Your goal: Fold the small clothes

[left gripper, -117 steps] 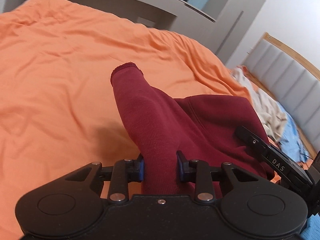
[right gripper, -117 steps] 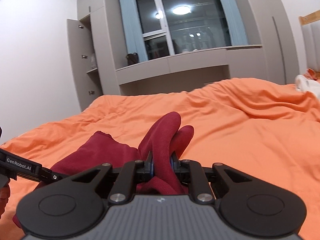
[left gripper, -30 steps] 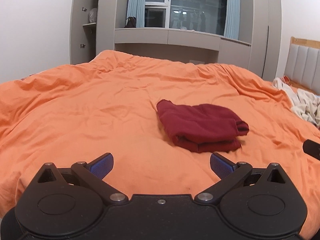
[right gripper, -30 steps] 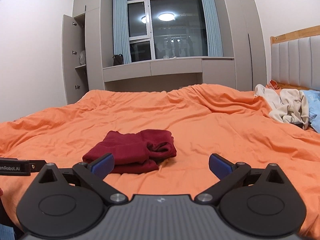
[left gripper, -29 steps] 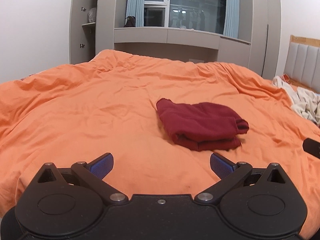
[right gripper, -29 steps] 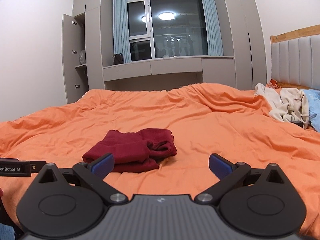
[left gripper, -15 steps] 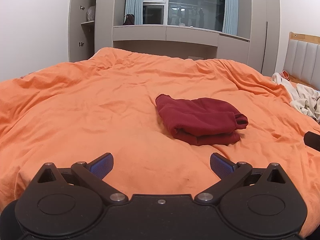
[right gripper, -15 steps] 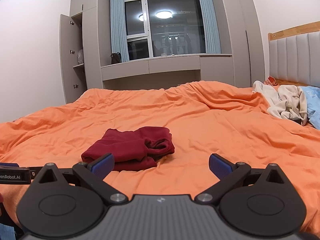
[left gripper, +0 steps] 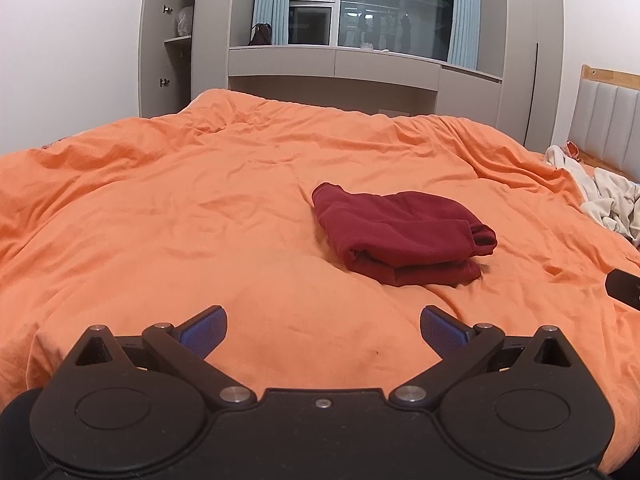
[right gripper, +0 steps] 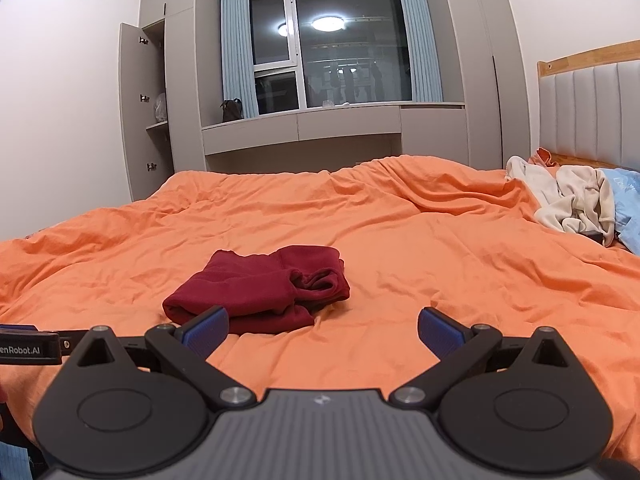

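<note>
A dark red garment [left gripper: 400, 232] lies folded into a compact bundle on the orange bedcover [left gripper: 200, 220]. In the left wrist view it sits ahead and right of centre. My left gripper [left gripper: 322, 330] is open, held back from the bundle with nothing between its blue pads. In the right wrist view the same red garment [right gripper: 264, 284] lies ahead and to the left. My right gripper [right gripper: 322, 330] is open too, empty, its left pad [right gripper: 206, 330] overlapping the bundle's near edge in the image only.
A heap of pale and light blue clothes [right gripper: 576, 204] lies at the right by the padded headboard [right gripper: 588, 112]. Grey cabinets and a dark window [right gripper: 332, 52] line the far wall. The other gripper's body [right gripper: 28, 346] shows at the left edge.
Both grippers were shut on the red garment 3.9 s ago; they have since let go and pulled back. Over the last second both views dip and retreat slightly; the bundle stays put.
</note>
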Demonstrator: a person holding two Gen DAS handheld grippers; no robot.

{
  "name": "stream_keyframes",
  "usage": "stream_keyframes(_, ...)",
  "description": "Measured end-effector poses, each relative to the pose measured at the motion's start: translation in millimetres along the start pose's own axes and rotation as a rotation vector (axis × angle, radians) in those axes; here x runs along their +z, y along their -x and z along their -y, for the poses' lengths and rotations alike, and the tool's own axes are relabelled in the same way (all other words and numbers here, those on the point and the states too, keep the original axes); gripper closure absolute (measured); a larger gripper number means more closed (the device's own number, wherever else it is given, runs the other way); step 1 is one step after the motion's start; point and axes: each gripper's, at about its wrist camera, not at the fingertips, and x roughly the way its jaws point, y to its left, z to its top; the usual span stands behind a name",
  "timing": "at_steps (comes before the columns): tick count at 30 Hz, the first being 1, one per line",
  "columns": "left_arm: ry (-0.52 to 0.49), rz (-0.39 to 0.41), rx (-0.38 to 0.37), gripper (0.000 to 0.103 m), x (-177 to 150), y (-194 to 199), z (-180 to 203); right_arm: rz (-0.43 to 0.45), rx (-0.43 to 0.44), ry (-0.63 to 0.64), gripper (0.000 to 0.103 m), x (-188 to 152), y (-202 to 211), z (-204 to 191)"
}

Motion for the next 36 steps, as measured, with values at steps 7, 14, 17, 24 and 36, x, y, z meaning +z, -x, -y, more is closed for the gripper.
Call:
stream_keyframes(7,-0.005,-0.007,0.005,0.0,0.2,0.1,1.4,-0.002,-0.009,-0.002,0.0,-0.5,-1.1,-0.1)
stream_keyframes(14,0.001,-0.008,0.009,0.0,-0.5,0.6,1.0,-0.009,-0.017,-0.004,0.0,-0.1,-2.5,1.9)
stream_keyframes(17,0.0,-0.009,0.01,0.0,-0.5,0.4,1.3,-0.012,-0.015,-0.001,0.0,-0.9,-2.5,2.1)
stream_keyframes(24,0.0,-0.015,0.013,0.0,-0.5,-1.2,1.9,-0.019,-0.023,-0.003,0.0,-2.2,-5.4,2.5)
stream_keyframes(36,0.026,-0.048,0.044,0.0,-3.8,-7.1,2.5,-0.018,-0.025,-0.003,0.0,-3.6,-3.5,2.6)
